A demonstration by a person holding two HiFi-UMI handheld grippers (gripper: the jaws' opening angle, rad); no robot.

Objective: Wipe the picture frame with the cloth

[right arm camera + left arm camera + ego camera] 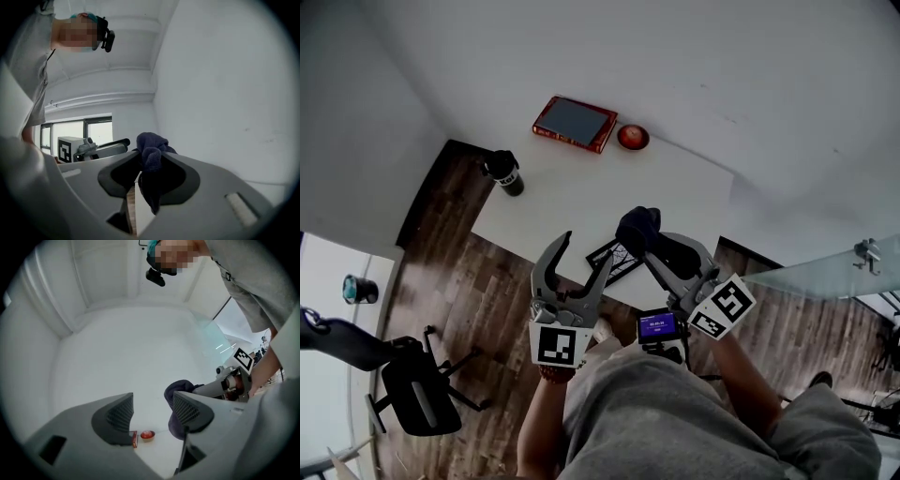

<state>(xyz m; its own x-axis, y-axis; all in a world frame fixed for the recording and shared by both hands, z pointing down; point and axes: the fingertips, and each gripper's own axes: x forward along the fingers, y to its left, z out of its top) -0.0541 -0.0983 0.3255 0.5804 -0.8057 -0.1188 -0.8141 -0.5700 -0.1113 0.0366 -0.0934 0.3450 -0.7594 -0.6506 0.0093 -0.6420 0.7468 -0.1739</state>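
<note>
A black picture frame (616, 262) lies flat at the white table's (675, 197) front edge, partly hidden behind my grippers. My right gripper (649, 240) is shut on a dark blue cloth (637, 228), held up above the table; the cloth (150, 146) bulges out past the right gripper's (149, 158) jaws and hangs down between them. My left gripper (586, 248) hangs beside it on the left, open, with nothing between its jaws. In the left gripper view the left gripper (152, 411) points level at the wall, with the cloth (180, 387) just to its right.
At the table's far side lie a red-edged flat panel (574, 122) and a small red bowl (633, 137). A black bottle (504, 172) stands at the table's left edge. An office chair (417, 389) stands on the wood floor at the left.
</note>
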